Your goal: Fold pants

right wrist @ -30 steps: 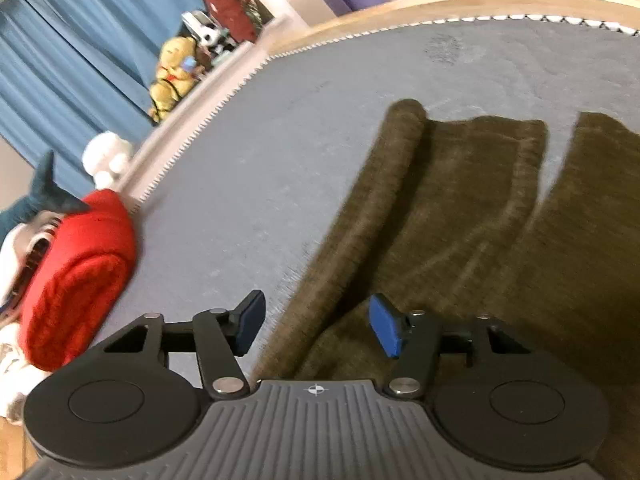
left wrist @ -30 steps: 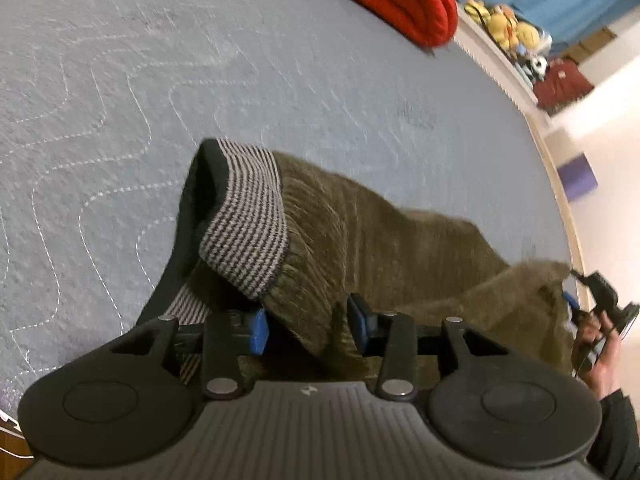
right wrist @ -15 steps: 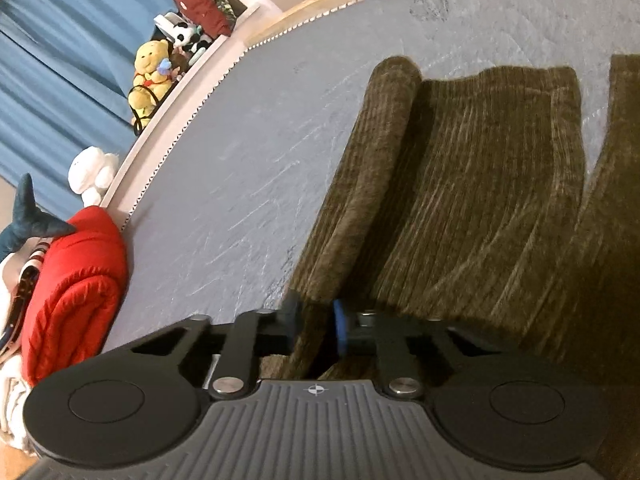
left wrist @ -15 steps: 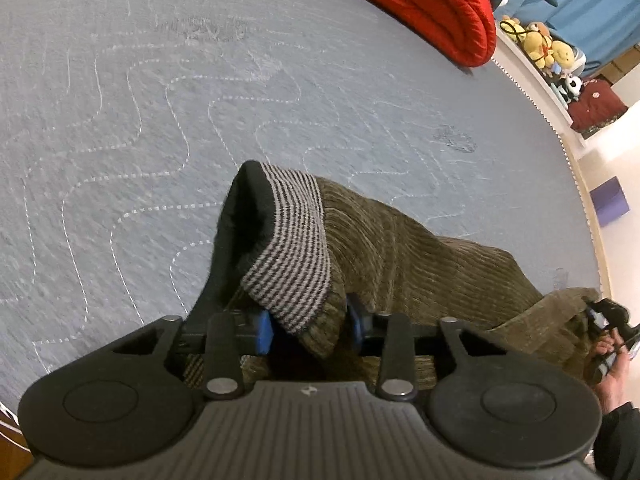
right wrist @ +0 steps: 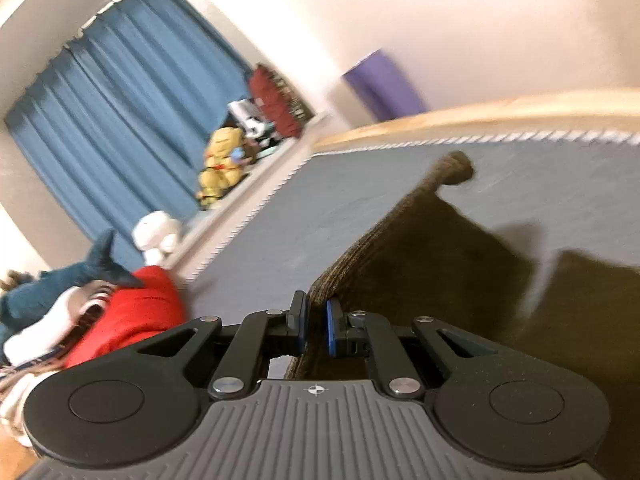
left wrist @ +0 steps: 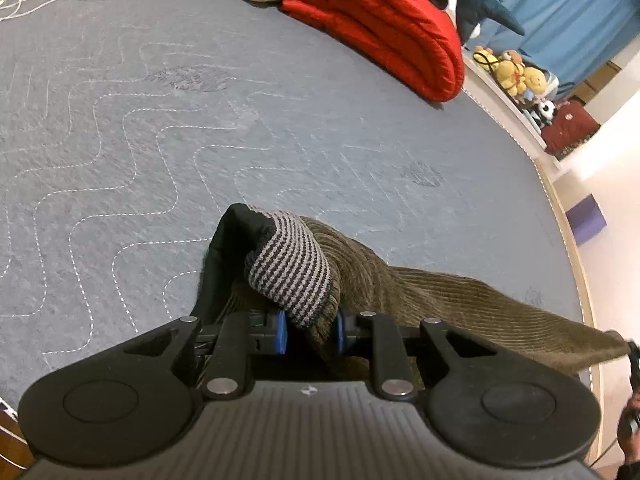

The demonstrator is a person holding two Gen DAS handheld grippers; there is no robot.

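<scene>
**Pants [left wrist: 420, 288] pinched at both ends, lifted off the bed**

Clamped at the near end in the left gripper [left wrist: 310, 330]: striped waistband [left wrist: 290, 270] bunched between the blue pads, olive corduroy folded over it. Strung from there rightward and slightly down toward the right gripper [right wrist: 316, 322], itself closed tight on a fabric edge, likely along a leg. Long axis thus running left to right between the two grips, cloth taut along its top edge. Beyond the right grip, leg [right wrist: 440, 216] climbing away to a curled hem [right wrist: 456, 162], the rest hanging in shadow over the grey bed [right wrist: 300, 216]. Neither side clearly nearer; both already holding. Next move, probably: swinging both ends the same way across the bed to lay one half over the other, keeping tension level so the waistband does not slip. Farther off, red blanket [left wrist: 384, 24] at the bed's edge, then blue curtains [right wrist: 120, 112].
</scene>
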